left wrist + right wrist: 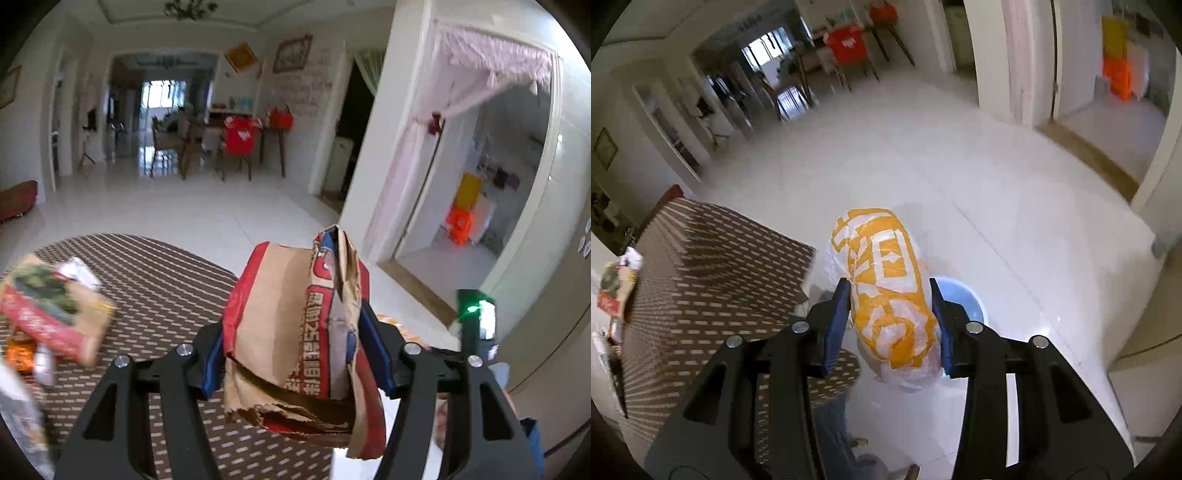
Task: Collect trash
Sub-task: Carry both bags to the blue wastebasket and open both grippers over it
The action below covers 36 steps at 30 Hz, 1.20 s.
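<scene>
Left claw (pixel 295 332) clamped on crumpled paper bag (pixel 295 332), held above patterned tablecloth (pixel 155 288). Right claw (pixel 891 317) pinches orange/white plastic bag (pixel 886 288) (blue bin (pixel 964 299) just behind) over white floor (pixel 997 221).

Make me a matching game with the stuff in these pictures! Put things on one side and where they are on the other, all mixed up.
Things:
1. paper bag
2. plastic bag
3. bin
4. red box

Places:
A. lying on the patterned tablecloth
B. squeezed in the left gripper
C. on the white floor, below the right gripper
D. squeezed in the right gripper

Pairs: 1-B, 2-D, 3-C, 4-A
</scene>
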Motion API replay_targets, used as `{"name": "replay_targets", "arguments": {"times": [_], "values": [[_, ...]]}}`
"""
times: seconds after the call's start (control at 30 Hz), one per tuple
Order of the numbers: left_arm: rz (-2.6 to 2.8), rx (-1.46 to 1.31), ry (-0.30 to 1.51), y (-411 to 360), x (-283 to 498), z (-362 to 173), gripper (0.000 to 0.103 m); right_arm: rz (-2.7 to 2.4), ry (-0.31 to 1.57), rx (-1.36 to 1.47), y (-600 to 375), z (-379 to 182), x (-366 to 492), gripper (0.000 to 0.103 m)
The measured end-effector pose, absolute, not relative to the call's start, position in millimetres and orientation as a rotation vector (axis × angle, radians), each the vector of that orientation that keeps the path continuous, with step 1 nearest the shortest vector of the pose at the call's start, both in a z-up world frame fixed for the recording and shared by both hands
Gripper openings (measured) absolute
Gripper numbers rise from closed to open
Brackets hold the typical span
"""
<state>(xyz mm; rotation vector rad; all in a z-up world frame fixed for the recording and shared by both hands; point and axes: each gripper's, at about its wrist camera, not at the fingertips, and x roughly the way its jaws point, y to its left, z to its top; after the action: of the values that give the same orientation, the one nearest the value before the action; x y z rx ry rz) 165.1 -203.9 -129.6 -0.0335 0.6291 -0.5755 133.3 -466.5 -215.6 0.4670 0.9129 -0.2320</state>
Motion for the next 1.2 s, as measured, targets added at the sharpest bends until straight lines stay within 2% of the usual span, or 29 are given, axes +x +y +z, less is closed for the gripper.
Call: {"name": "replay_targets", "arguments": {"times": [0.13, 0.2, 0.3, 0.33, 0.5, 0.77, 0.8, 0.83, 0.9, 1.2], "values": [[-0.599, -0.006, 0.724, -248, 184, -153, 0.061, -0.215, 0.983, 0.511, -485, -258, 161, 0.047], [-0.603, 0.01, 0.767, -269, 196, -165, 0.061, -0.215, 1.029, 0.548, -494, -279, 172, 0.068], [-0.602, 0.051, 0.815, -296, 212, -181, 0.062, -0.251, 1.017, 0.596, -506, -289, 176, 0.081], [-0.602, 0.063, 0.824, -303, 213, -185, 0.062, -0.258, 1.006, 0.614, -513, -288, 172, 0.083], [-0.59, 0.149, 0.918, -345, 234, -218, 0.062, -0.322, 0.919, 0.682, -541, -272, 150, 0.084], [-0.601, 0.231, 1.077, -403, 261, -271, 0.063, -0.355, 0.77, 0.669, -554, -212, 129, 0.087], [-0.606, 0.24, 1.096, -412, 267, -278, 0.067, -0.352, 0.759, 0.663, -552, -206, 127, 0.087], [-0.61, 0.248, 1.11, -415, 272, -284, 0.079, -0.351, 0.753, 0.661, -553, -203, 126, 0.087], [-0.596, 0.262, 1.101, -420, 277, -286, 0.09, -0.346, 0.742, 0.653, -550, -197, 123, 0.088], [-0.544, 0.218, 1.033, -384, 265, -250, 0.094, -0.369, 0.744, 0.614, -538, -186, 111, 0.097]]}}
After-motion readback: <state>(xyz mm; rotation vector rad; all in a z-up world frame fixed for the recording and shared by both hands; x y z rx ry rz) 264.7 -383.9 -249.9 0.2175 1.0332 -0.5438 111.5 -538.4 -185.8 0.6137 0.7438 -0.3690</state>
